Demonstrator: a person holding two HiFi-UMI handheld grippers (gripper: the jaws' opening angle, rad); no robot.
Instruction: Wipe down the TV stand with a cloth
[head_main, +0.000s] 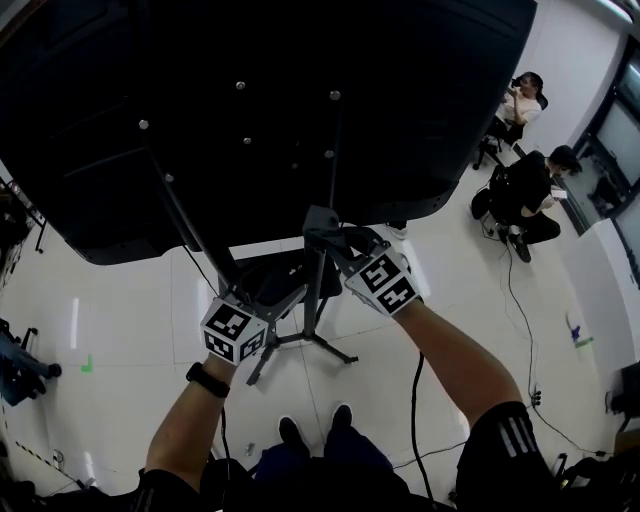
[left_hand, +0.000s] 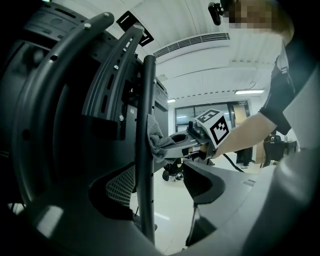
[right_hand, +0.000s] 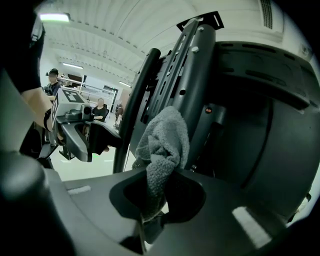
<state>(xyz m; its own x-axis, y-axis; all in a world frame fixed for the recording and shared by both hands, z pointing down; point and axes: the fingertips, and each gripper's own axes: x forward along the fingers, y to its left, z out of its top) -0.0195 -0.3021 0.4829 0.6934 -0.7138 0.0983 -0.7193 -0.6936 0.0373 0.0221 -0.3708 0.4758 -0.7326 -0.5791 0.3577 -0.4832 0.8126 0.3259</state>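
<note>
Right, head view: you're behind the TV (head_main: 300, 90), left gripper (head_main: 240, 318) and right gripper (head_main: 372, 272) both up at the TV stand (head_main: 315, 300), close enough to work its frame.
Left gripper view: jaws spread wide, with the upright pole (left_hand: 146, 150) standing between them and daylight on one side. It looks like a brace, not a grip.
Right gripper view: jaws are clamped on the grey cloth (right_hand: 162, 145), its bunched end pressed to the pole beside the mounting rail (right_hand: 187, 75), so you can rub along it.
Containers: none in any view. The only thing carried is that cloth.
</note>
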